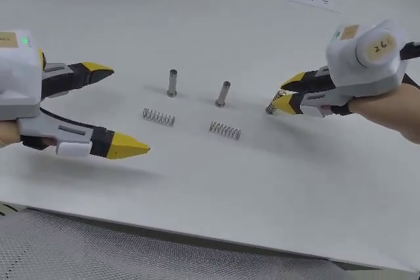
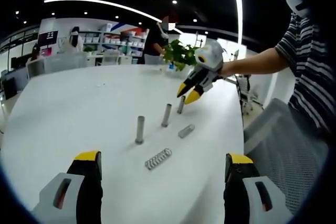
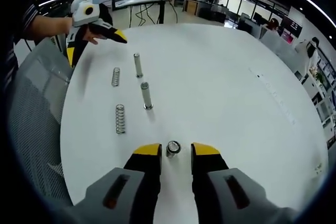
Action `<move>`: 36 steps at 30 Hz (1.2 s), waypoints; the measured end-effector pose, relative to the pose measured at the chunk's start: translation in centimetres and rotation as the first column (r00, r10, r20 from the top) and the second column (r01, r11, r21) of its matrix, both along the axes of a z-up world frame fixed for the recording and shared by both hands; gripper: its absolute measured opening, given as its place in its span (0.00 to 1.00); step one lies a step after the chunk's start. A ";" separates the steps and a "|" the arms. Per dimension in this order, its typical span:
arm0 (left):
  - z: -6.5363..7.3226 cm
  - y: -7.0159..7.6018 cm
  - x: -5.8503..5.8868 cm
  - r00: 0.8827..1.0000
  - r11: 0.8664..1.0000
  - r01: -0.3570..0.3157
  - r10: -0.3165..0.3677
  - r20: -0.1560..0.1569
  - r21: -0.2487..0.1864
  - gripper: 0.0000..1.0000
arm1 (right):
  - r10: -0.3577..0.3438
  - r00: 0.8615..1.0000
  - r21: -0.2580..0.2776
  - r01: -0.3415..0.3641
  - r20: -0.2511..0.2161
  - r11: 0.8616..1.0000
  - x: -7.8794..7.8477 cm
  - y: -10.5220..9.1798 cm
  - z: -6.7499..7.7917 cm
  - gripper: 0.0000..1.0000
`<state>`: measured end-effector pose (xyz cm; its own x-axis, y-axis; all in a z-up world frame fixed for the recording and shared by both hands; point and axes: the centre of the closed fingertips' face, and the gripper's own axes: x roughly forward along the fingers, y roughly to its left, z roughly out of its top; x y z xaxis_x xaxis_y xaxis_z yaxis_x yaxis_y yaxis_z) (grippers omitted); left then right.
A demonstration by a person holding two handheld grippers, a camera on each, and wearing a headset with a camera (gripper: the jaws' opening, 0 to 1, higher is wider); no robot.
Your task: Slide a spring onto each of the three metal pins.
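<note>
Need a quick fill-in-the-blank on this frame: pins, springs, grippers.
1. ___ loose springs lie flat on the table.
2. The left gripper holds its jaws wide ___.
3. Two bare pins stand ___ on the table.
4. The right gripper flanks the third ___ with its jaws.
Missing: two; open; upright; pin.

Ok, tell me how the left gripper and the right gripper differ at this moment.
The left gripper has its jaws spread wide; the right gripper has its jaws close together. The left gripper has nothing between its jaws and sits off to the side of the nearest pin; the right gripper has a round metal piece between its tips. Both have yellow-tipped black jaws and grey-white bodies.
</note>
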<state>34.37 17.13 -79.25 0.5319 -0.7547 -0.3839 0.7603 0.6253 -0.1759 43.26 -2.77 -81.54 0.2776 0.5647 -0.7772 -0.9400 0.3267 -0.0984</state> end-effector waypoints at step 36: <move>0.4 -0.2 0.1 1.000 1.000 -0.008 0.008 0.003 -0.009 0.94 | -0.225 0.961 0.265 0.261 -0.160 0.928 -2.6 -2.5 0.8 0.23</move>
